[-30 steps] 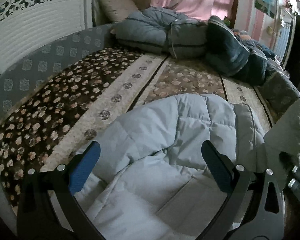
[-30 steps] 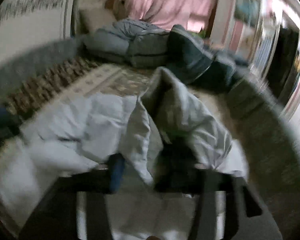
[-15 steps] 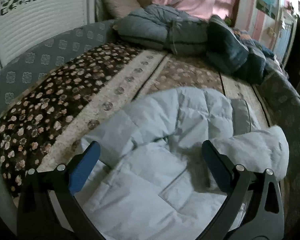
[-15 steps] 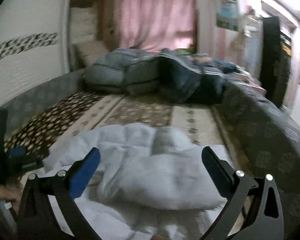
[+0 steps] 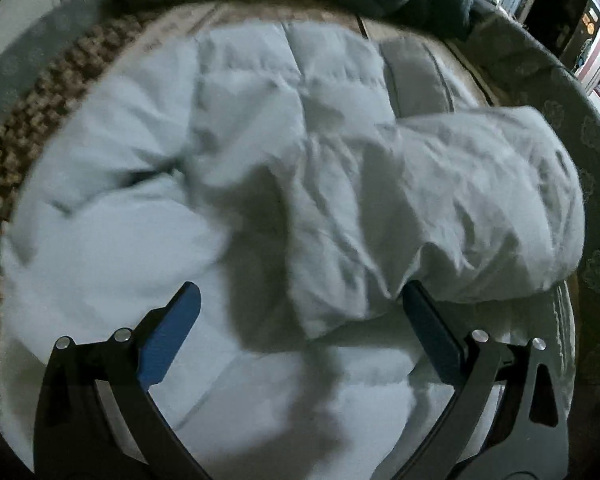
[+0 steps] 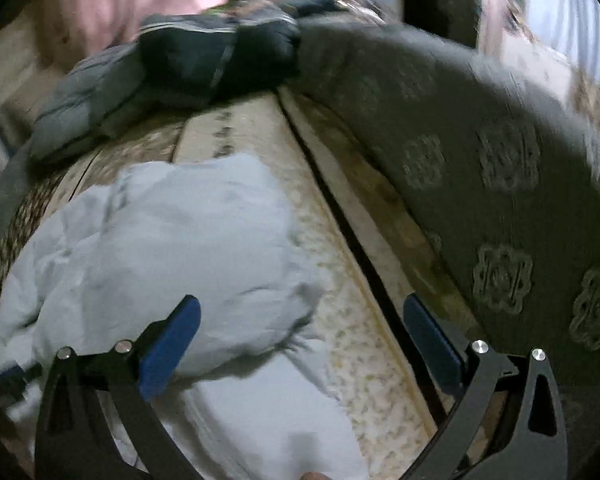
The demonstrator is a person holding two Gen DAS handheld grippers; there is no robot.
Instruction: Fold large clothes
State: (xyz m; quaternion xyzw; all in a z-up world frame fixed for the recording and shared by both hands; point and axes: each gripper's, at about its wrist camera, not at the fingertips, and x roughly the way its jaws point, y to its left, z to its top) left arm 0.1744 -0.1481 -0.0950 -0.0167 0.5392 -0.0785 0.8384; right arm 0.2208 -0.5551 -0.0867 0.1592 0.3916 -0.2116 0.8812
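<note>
1 jacket (image 5: 260, 152) on my bed (image 6: 364, 320), long axis running away from me; my 2 grippers, left (image 5: 300, 312) and right (image 6: 300, 320), both wide, empty

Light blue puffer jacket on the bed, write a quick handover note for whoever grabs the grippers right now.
Left gripper: open, empty, poised low over the light blue puffer jacket.
Right gripper: open, empty, over the jacket's right edge and the patterned bedspread.
Jacket: lying on the bedspread, with one sleeve folded across the body.
Pile of dark clothes sits at the far end of the bed.
Done: that one sleeve is folded in.
Left: probably the other sleeve, then folding the body over; the jacket looks puffy, so press it flat as you go.
</note>
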